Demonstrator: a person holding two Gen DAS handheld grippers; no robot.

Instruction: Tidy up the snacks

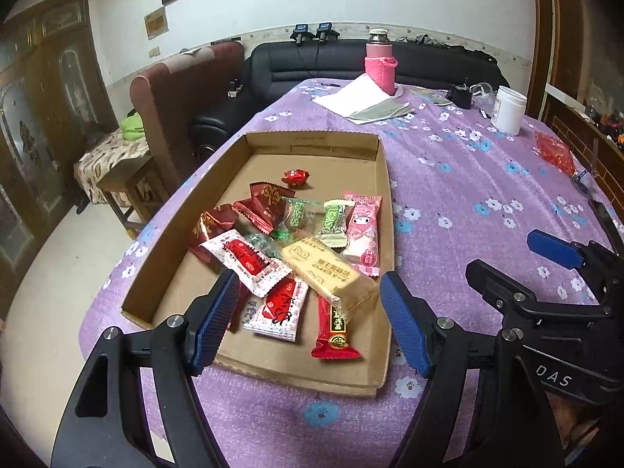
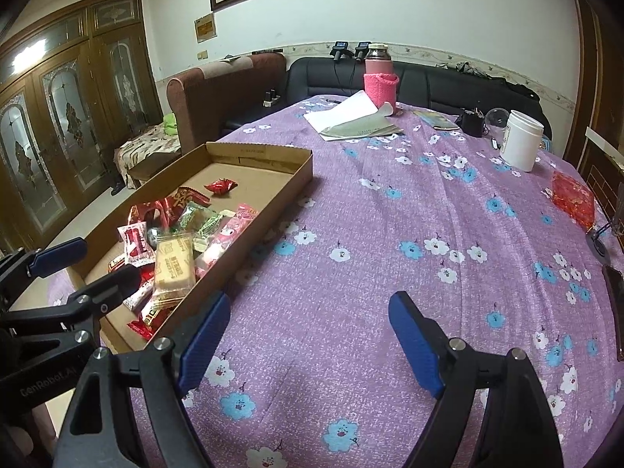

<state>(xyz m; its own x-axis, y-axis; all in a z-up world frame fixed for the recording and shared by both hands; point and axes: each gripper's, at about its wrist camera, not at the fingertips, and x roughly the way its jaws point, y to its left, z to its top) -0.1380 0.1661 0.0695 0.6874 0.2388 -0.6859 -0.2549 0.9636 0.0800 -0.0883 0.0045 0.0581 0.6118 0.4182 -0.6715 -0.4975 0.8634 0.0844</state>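
Note:
A shallow cardboard tray (image 1: 384, 179) lies on the purple flowered tablecloth and holds several wrapped snacks: a yellow biscuit pack (image 1: 331, 273), a pink pack (image 1: 364, 230), red-and-white packs (image 1: 249, 261), a long red bar (image 1: 333, 325), green candies (image 1: 333, 220) and a small red candy (image 1: 295, 176). My left gripper (image 1: 312, 319) is open and empty, its fingers over the tray's near end. My right gripper (image 2: 308, 339) is open and empty above bare cloth, right of the tray (image 2: 288, 191). The right gripper also shows in the left wrist view (image 1: 518, 261).
At the far end stand a pink-sleeved bottle (image 1: 380, 60), papers (image 1: 362, 101) and a white jar (image 1: 509, 109). A red bag (image 1: 555, 152) lies at the right edge. A dark phone (image 2: 616, 308) lies at the right. Sofas stand behind the table.

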